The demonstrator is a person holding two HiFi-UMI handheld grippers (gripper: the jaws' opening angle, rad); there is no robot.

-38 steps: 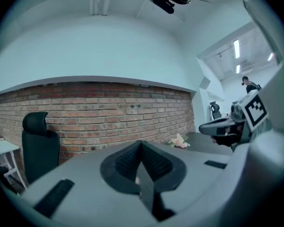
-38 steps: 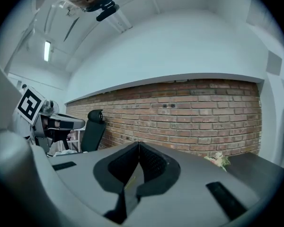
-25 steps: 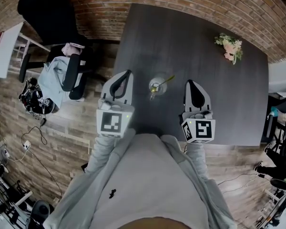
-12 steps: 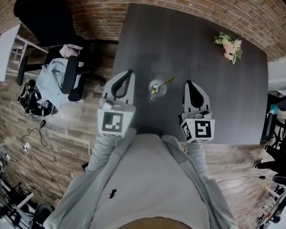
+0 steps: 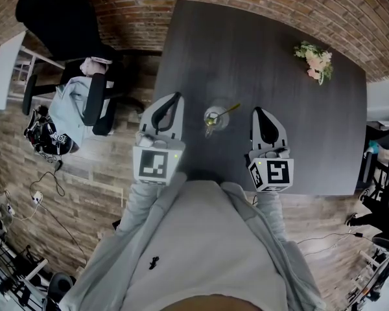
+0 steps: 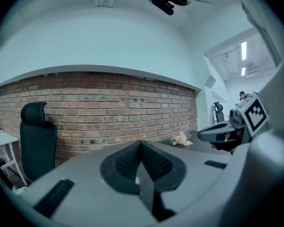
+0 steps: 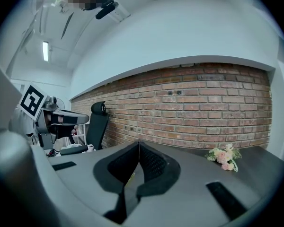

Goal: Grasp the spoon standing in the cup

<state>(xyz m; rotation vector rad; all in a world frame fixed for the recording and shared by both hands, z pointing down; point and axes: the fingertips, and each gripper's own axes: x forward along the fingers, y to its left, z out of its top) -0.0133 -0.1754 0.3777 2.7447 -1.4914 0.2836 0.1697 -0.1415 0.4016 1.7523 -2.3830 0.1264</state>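
A clear glass cup (image 5: 213, 119) stands on the dark table (image 5: 266, 50) near its front edge, in the head view. A gold spoon (image 5: 224, 113) stands in it, with the handle leaning out to the right. My left gripper (image 5: 176, 96) is to the cup's left and my right gripper (image 5: 255, 111) to its right, both apart from it. Each has its jaws together with nothing between them. Neither gripper view shows the cup or the spoon. The left gripper (image 6: 141, 144) and right gripper (image 7: 138, 144) views look level over the table toward the brick wall.
A small bunch of pink flowers (image 5: 314, 61) lies at the table's far right; the flowers (image 7: 223, 157) also show in the right gripper view. A black office chair (image 5: 65, 24) stands left of the table, with clothing draped over a second chair (image 5: 78, 102). Cables lie on the wooden floor (image 5: 42, 196).
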